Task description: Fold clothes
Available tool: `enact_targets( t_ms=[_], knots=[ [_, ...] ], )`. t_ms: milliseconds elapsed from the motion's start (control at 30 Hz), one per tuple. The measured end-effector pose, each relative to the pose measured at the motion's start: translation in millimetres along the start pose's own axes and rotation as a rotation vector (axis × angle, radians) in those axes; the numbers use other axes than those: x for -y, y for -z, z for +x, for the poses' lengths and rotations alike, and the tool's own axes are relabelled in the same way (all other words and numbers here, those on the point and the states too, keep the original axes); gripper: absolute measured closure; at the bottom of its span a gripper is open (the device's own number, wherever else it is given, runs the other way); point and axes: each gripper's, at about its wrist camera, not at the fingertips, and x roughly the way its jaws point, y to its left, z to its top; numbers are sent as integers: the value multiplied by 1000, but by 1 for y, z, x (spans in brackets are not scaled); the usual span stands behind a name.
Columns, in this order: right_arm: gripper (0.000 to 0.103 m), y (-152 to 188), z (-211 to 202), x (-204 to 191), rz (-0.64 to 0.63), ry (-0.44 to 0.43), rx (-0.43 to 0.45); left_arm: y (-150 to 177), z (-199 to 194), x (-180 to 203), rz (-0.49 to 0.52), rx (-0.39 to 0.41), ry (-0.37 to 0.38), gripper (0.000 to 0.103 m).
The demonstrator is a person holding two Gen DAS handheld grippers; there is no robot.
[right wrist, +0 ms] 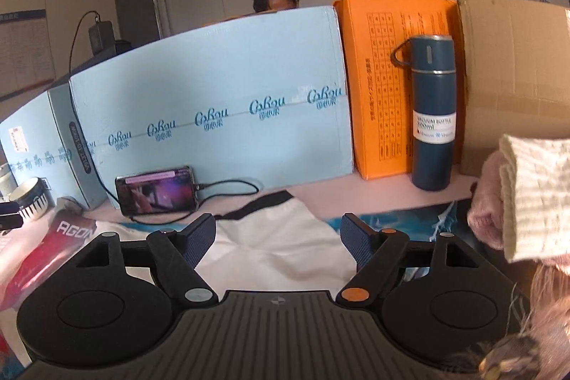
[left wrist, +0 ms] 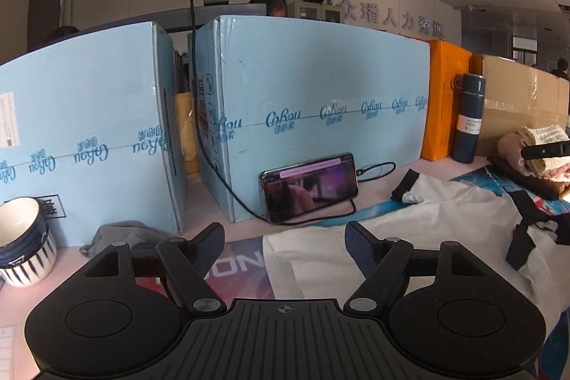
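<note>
A white garment with black trim (left wrist: 409,237) lies spread on the table, also in the right wrist view (right wrist: 278,237). My left gripper (left wrist: 285,241) is open and empty, hovering just above the garment's left edge. My right gripper (right wrist: 278,237) is open and empty above the garment's upper part. A stack of folded knitwear, pink and cream (right wrist: 527,198), sits at the right; it also shows in the left wrist view (left wrist: 534,155). The right gripper's tip (left wrist: 545,150) shows there in front of the stack.
Light blue cartons (left wrist: 320,102) wall off the back of the table, with an orange box (right wrist: 384,81) and brown carton (right wrist: 516,66). A phone (left wrist: 310,186) on a cable leans on the carton. A blue vacuum bottle (right wrist: 433,113) stands at the right, a striped mug (left wrist: 21,244) at the left.
</note>
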Motion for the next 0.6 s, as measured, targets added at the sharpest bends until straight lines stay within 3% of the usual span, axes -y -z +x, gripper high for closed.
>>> enact_targets(
  t_ms=[100,200,233,367,500,600],
  knots=[
    [17,-26,32,12,-41,-56,8,-10,43,-2,27,-21,13,27],
    [13,-39,72,24,-58,-207,-56,-9,82,0,28,-62,40,27],
    [13,-41,87,27,-55,-221,-89,-6,95,-1,15,-83,53,27],
    [13,-39,150,33,-63,-188,-207,4,124,-2,28,-137,89,27],
    [13,-29,193,43,-37,-175,-244,12,140,-7,35,-164,141,27],
    [13,-15,221,42,-62,-137,-307,19,148,-14,22,-159,134,26]
  ],
)
